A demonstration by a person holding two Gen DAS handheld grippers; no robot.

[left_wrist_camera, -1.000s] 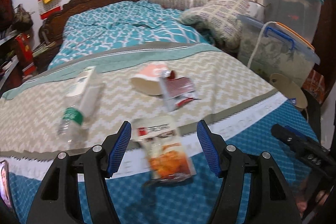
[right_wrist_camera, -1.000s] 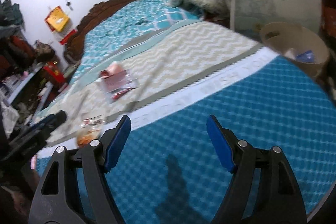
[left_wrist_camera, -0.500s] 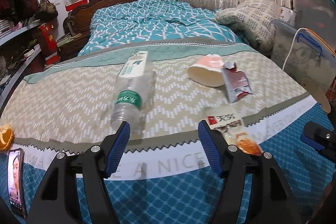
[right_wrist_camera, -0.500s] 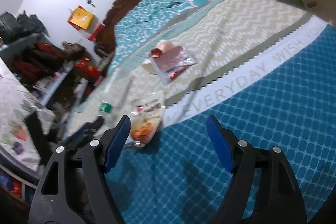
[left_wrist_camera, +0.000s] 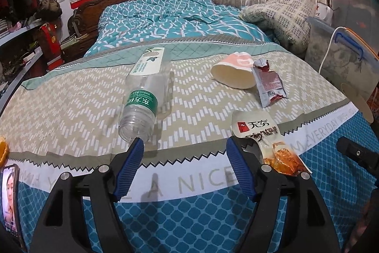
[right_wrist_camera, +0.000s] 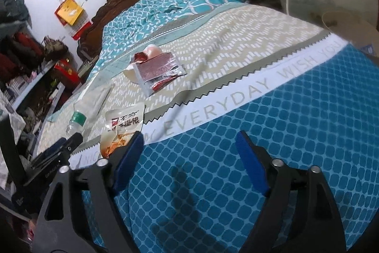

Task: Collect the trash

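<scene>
Now, with the left tongs (left_wrist_camera: 184, 167) and right tongs (right_wrist_camera: 189, 160) both just widened and empty, the clear plastic bottle with the green label (left_wrist_camera: 139, 108) lying left of centre on the bed (left_wrist_camera: 71, 115) deserves a mid-body pinch, since its round wall could roll.

Two clear plastic bottles (left_wrist_camera: 142, 96) lie at centre; one paper cup (left_wrist_camera: 233, 74) and two snack wrappers (left_wrist_camera: 268, 84) sit right; one phone (left_wrist_camera: 9, 198) lower left.

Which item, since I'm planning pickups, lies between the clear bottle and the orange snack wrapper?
Nothing: only bare chevron bedspread separates the clear bottle from the orange snack wrapper, in the left wrist view.
</scene>
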